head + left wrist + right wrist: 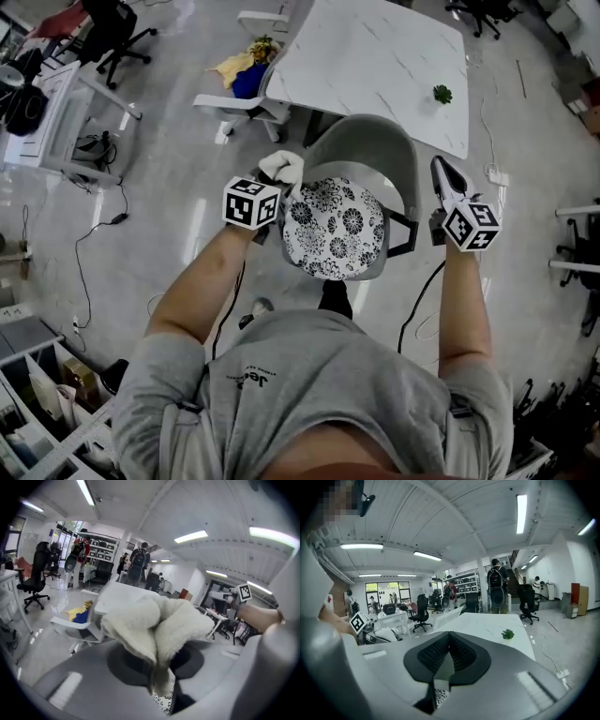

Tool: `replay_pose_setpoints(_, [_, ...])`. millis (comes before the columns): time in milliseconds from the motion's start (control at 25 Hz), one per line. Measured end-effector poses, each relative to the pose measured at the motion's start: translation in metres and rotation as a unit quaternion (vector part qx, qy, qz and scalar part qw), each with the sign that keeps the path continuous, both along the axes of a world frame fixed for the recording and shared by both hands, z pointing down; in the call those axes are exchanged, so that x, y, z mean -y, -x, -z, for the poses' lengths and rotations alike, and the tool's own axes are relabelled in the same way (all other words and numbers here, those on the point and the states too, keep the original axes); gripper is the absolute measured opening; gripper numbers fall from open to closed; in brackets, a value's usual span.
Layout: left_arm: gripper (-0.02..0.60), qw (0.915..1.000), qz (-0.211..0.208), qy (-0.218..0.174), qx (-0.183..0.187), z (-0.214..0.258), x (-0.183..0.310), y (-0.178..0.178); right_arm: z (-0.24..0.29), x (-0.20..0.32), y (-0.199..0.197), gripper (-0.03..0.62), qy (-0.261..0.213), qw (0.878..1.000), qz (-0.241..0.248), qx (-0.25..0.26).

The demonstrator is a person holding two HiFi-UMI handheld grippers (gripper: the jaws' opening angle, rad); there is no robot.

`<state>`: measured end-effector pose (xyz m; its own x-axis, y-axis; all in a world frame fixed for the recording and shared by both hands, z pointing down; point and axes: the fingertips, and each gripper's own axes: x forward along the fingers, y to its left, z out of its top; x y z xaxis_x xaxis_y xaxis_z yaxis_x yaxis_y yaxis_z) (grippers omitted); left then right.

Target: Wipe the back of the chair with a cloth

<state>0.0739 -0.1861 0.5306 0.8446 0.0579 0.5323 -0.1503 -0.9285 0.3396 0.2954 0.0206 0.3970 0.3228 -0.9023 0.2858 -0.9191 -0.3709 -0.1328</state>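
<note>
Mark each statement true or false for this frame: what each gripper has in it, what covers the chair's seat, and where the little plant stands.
1. The left gripper is shut on a fluffy white cloth. True.
2. The right gripper holds a second cloth. False: its jaws are together with nothing between them.
3. The grey shell chair has a black-and-white floral seat cushion. True.
4. The small green plant stands on the floor. False: it stands on the white marble-patterned table.
5. The cloth lies spread flat on the table. False: it is bunched in the left gripper, at the chair's back.
</note>
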Motion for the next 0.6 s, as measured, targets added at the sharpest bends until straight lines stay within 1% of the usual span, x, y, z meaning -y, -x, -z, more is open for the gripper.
replay_pose_setpoints(120, [0.143, 0.9983, 0.054, -0.005, -0.021, 0.044, 0.028, 0.048, 0.031, 0.040, 0.027, 0.005, -0.015, 0.999, 0.041, -0.007])
replay_pose_setpoints(280, [0.143, 0.9902, 0.131, -0.014, -0.048, 0.095, 0.052, 0.110, 0.066, 0.089, 0.061, 0.005, -0.033, 0.994, 0.105, -0.013])
replay_pose_setpoints(360, [0.143, 0.9843, 0.165, -0.022, -0.058, 0.116, 0.060, 0.139, 0.075, 0.113, 0.078, 0.004, -0.037, 0.990, 0.137, -0.010])
replay_pose_setpoints(480, [0.143, 0.9732, 0.215, -0.036, -0.073, 0.145, 0.069, 0.180, 0.084, 0.150, 0.107, 0.004, -0.039, 0.981, 0.191, -0.005])
replay_pose_setpoints(600, [0.143, 0.9588, 0.263, -0.062, -0.086, 0.170, 0.074, 0.228, 0.092, 0.187, 0.146, 0.005, -0.042, 0.968, 0.249, -0.005])
